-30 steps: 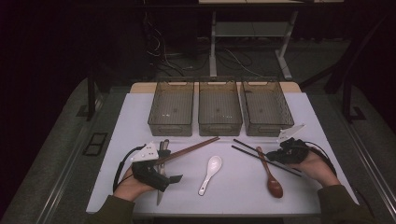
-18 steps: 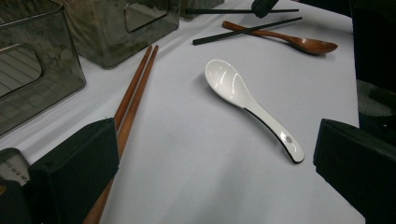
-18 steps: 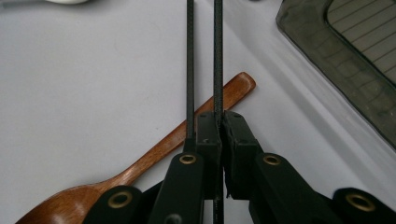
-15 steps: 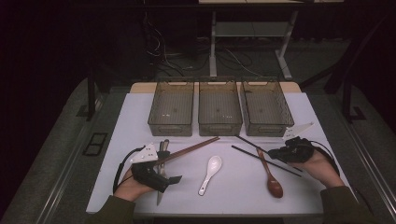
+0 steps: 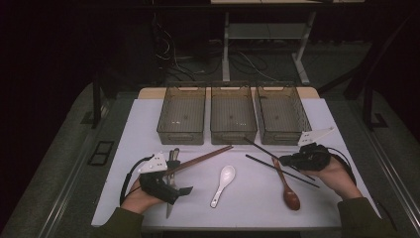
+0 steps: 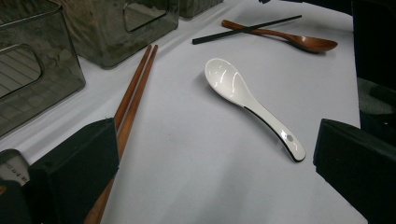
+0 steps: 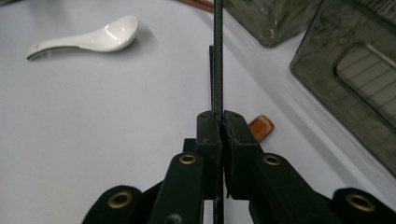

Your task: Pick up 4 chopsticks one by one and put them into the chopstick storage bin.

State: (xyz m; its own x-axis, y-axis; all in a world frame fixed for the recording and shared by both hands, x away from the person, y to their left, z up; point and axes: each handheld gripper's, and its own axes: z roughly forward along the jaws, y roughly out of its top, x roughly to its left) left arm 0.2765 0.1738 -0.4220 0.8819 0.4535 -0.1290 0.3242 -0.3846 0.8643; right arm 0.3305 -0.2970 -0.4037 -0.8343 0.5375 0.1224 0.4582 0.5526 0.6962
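White table top (image 5: 148,129) carries three smoky translucent plastic bins (image 5: 233,115) in a row along the far edge, all looking empty. Nearer the person lie a pair of brown wooden chopsticks (image 5: 200,159), a dark brown wooden spoon (image 5: 287,188), a white ceramic soup spoon (image 5: 223,183) and two thin black chopsticks.

Right gripper (image 7: 220,126) at the right of the table, jaws clenched on one thin black chopstick (image 7: 217,56), pinched near its end; the stick runs straight ahead toward the bins. The second black chopstick (image 5: 281,170) lies flat just beside it, across the wooden spoon's handle.

Left gripper (image 5: 179,190) rests at the front left by the wooden pair, jaws spread wide, nothing between them.

Handling: the black chopstick is light, stiff, narrow and likely slick, so an end grip may let it swing or pivot; a hold nearer the middle would steady it. Not fragile.

Versus a second ago: the right gripper sits slightly further in toward the centre, and the held black chopstick has shifted with it; the left gripper and the other utensils are unchanged.
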